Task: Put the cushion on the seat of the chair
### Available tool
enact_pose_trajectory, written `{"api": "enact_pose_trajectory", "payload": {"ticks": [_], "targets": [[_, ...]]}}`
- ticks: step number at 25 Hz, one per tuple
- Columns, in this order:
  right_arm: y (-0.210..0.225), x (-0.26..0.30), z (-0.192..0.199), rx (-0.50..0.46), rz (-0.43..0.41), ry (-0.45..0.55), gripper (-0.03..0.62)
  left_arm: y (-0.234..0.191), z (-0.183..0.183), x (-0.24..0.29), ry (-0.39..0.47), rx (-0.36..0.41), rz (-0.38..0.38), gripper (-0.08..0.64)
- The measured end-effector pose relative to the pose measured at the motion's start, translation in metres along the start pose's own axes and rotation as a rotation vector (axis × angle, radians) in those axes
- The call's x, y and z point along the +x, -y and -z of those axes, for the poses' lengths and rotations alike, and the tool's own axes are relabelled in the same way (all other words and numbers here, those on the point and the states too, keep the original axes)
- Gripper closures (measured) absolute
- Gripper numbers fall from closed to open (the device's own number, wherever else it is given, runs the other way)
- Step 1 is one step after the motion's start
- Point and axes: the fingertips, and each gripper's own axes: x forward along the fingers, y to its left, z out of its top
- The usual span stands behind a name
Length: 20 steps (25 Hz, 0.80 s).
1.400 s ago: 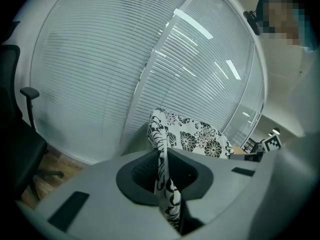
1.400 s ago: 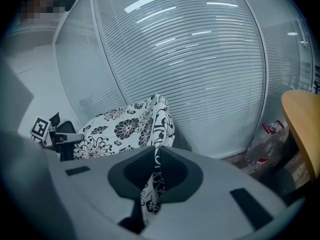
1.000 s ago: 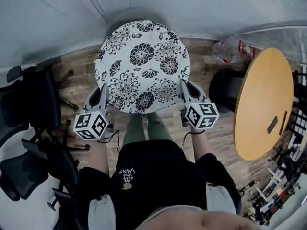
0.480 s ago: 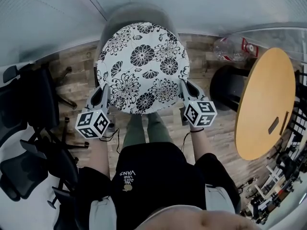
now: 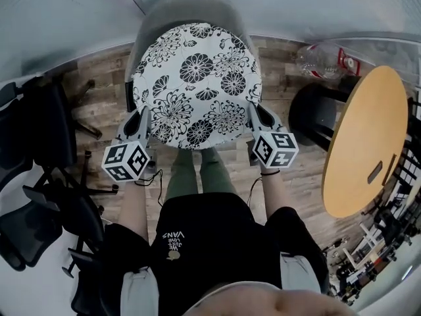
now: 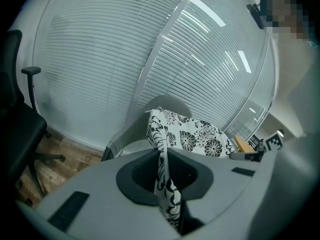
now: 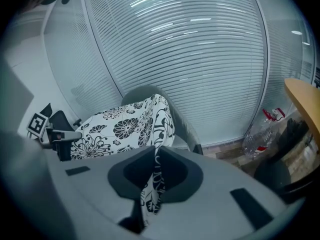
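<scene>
A round white cushion (image 5: 196, 84) with black flowers hangs flat between my two grippers, over a grey shell chair (image 5: 172, 12) whose backrest shows beyond it. My left gripper (image 5: 141, 125) is shut on the cushion's left edge; the fabric (image 6: 162, 174) runs between its jaws. At the cushion's right edge my right gripper (image 5: 254, 118) is shut too, with the cloth (image 7: 152, 184) pinched between its jaws. The chair's seat is mostly hidden under the cushion; a strip of it (image 6: 135, 146) shows in the left gripper view.
Black office chairs (image 5: 39, 176) crowd the left. A round wooden table (image 5: 362, 143) stands at the right, with a black stool (image 5: 309, 114) and a big plastic water bottle (image 5: 322, 59) beside it. A glass wall with blinds (image 7: 190, 49) runs behind the chair.
The cushion and both grippers have shifted slightly forward, toward the chair's backrest. More of the grey backrest shows above the cushion. Both grips are unchanged.
</scene>
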Motion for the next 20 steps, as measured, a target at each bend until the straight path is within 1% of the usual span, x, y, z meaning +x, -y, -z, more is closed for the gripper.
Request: {"api": "enact_pose_trajectory", "payload": {"ticks": [7, 20], "targets": [[-0.0003, 0.0025, -0.0011, -0.021, -0.004, -0.014, 0.558, 0.0017, -0.0002, 0.0051, -0.006, 0.003, 0.002, 0.518], [0.0000, 0.0053, -0.0008, -0.020, 0.006, -0.040, 0.558, 0.0001, 0.0037, 0.0028, -0.029, -0.014, -0.010, 0.518]]}}
